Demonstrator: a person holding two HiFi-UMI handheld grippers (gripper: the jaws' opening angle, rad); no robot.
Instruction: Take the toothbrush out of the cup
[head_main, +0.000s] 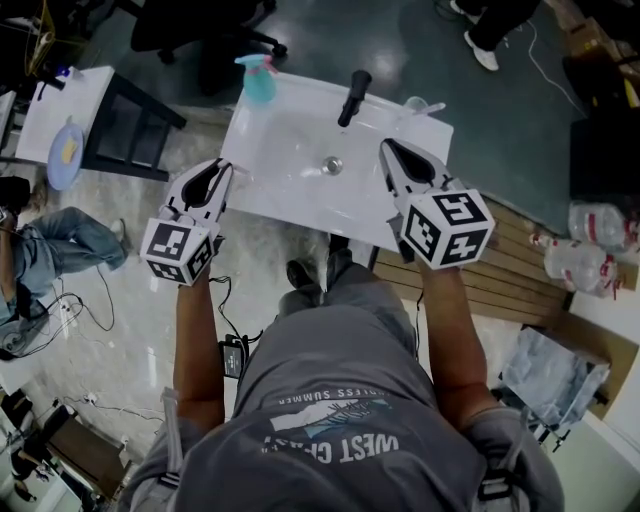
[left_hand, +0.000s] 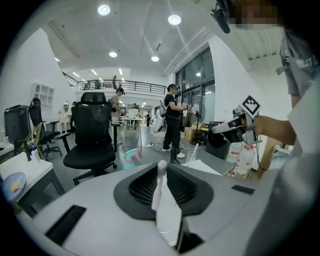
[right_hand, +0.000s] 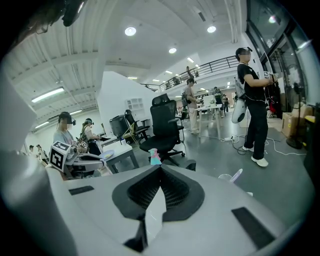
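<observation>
You're clamping one pale toothbrush (left_hand: 160, 187) upright in your left gripper's (head_main: 224, 168) jaws, at the white surface's (head_main: 290, 150) left edge. A second toothbrush (head_main: 432, 106) is leaning in the single clear cup (head_main: 415, 103) at the back. Your right gripper's (head_main: 388, 150) jaws are sitting closed and empty. Your shirt (head_main: 335, 440) is showing "WEST" and "SUMMER".

- Big indoor hall, evenly bright. The round ceiling lights (left_hand: 103, 9) show as small blown-out spots in both gripper views.
- The head view is dimmer and murkier. The white sink (head_main: 290, 150) is nearly washed out, and the floor (head_main: 130, 330) has a soft sheen.
- Shadows are soft everywhere.
- Heavy fisheye bending and black corners in the gripper views. Up close, the left gripper (left_hand: 161, 170) and right gripper (right_hand: 160, 167) look soft, while the hall behind is sharper.
</observation>
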